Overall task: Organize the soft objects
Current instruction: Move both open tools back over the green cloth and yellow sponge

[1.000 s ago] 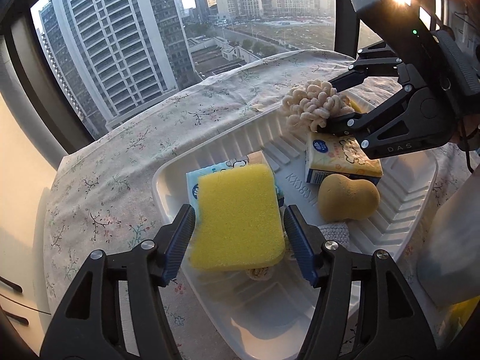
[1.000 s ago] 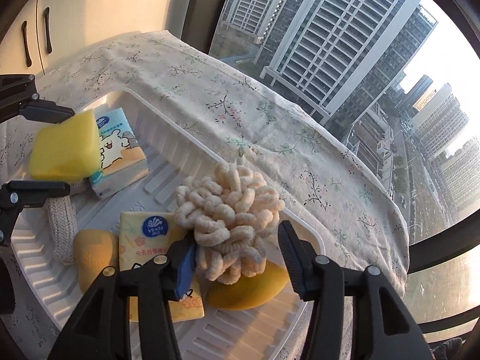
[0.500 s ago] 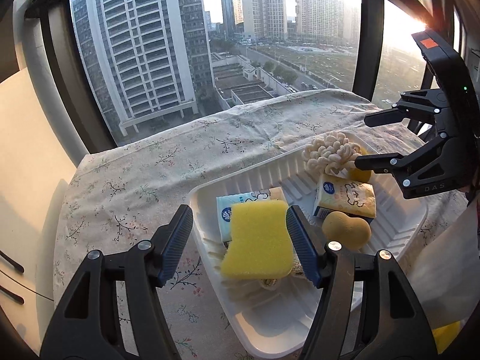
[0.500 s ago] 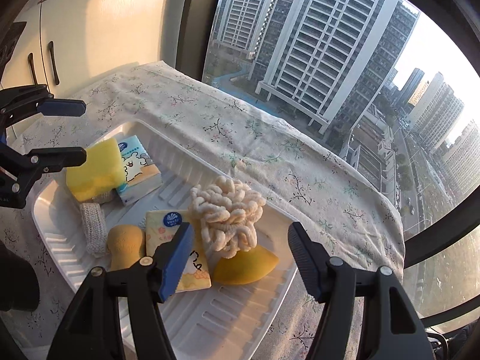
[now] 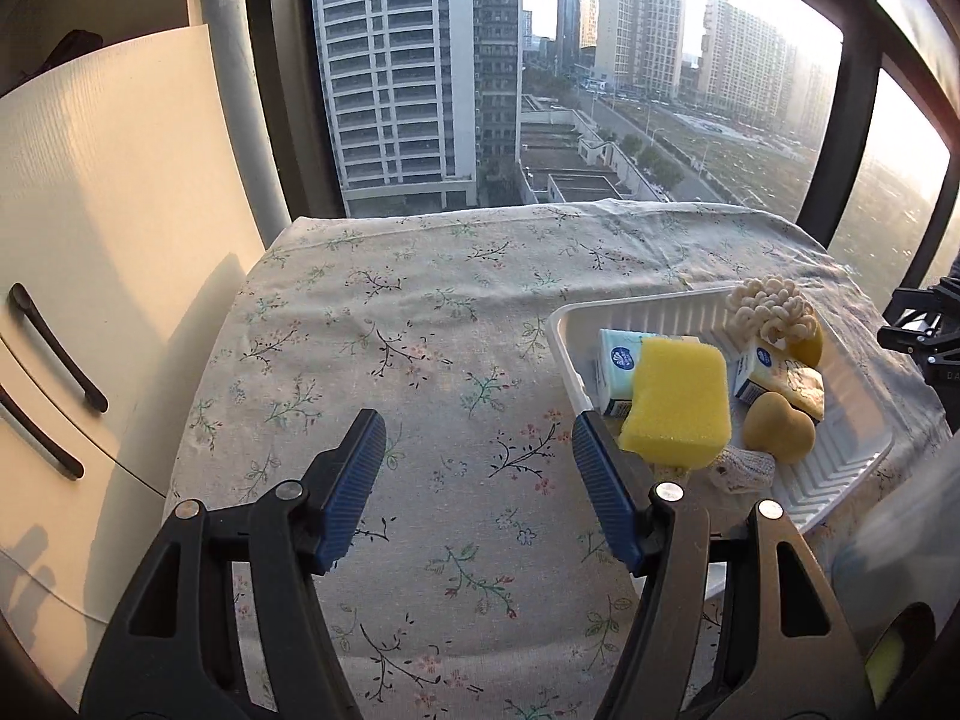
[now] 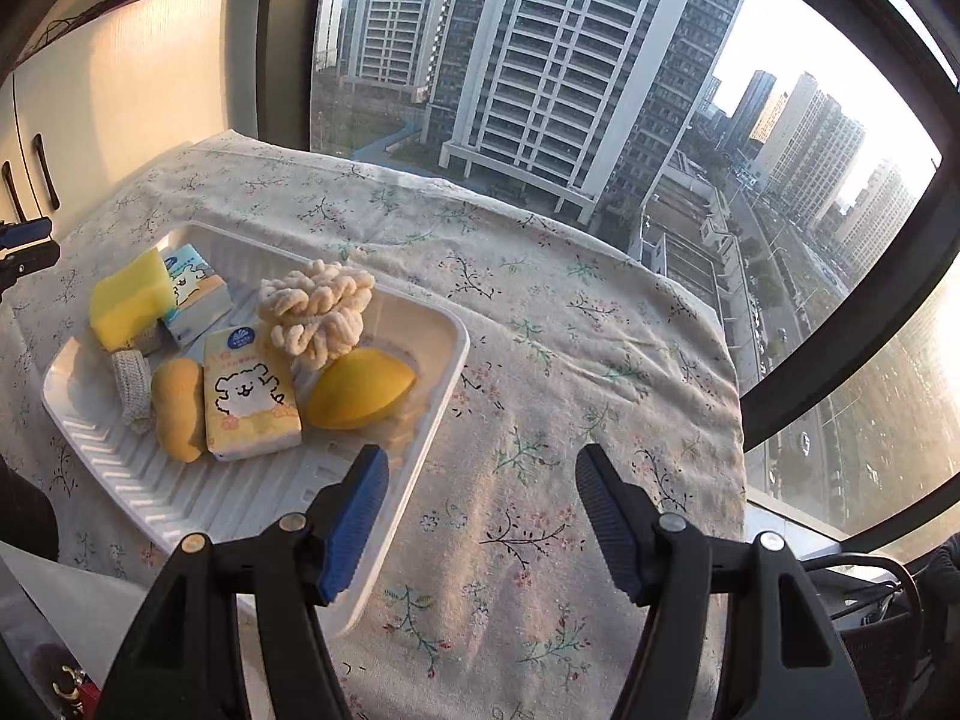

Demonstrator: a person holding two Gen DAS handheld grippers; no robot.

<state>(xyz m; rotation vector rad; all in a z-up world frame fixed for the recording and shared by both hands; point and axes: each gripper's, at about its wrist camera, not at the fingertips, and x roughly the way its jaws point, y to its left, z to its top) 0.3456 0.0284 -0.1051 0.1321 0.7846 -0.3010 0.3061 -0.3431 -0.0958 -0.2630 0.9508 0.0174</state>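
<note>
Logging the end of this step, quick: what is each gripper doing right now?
Left gripper: open, holding nothing, over the floral tablecloth.
Right gripper: open, holding nothing; its jaws have just been opening.

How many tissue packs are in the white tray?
2. The blue tissue pack leans behind the yellow sponge; the yellow tissue pack lies mid-tray. None seem hidden.

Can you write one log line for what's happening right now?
left gripper: open, empty | right gripper: open, empty | sponge, chenille puff: in white tray
</note>
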